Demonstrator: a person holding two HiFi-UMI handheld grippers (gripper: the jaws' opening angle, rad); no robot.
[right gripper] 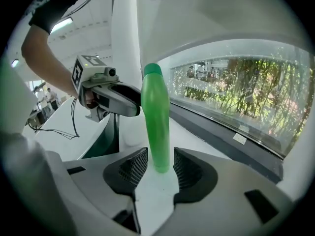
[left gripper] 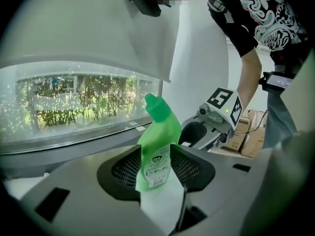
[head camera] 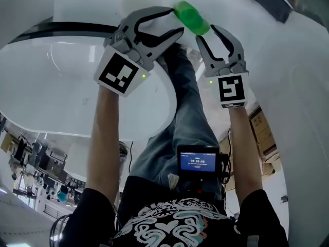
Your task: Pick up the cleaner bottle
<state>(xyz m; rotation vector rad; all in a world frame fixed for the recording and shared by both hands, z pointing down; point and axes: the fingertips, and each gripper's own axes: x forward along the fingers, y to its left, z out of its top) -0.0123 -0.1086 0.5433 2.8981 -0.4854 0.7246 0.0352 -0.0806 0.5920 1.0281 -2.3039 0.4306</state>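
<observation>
Bottle (left gripper: 156, 146): glossy translucent green plastic, with a printed, paper-like label; left gripper (left gripper: 156, 167) and right gripper (right gripper: 160, 170): matt grey plastic shells; pads (left gripper: 127, 170): black, rough, finely gridded; table (head camera: 61, 86), at 9 o'clock in the head view: smooth, glossy white; jeans (head camera: 191, 112): blue denim cloth; boxes (left gripper: 251, 132), at 3 o'clock in the left gripper view: matt brown cardboard.

A bright, modern hall, something like a lab or showroom: a glossy white curved surface (head camera: 51, 86), a long curved window (right gripper: 236, 92) behind it showing greenery, and cardboard boxes (left gripper: 251, 139) beside it.
</observation>
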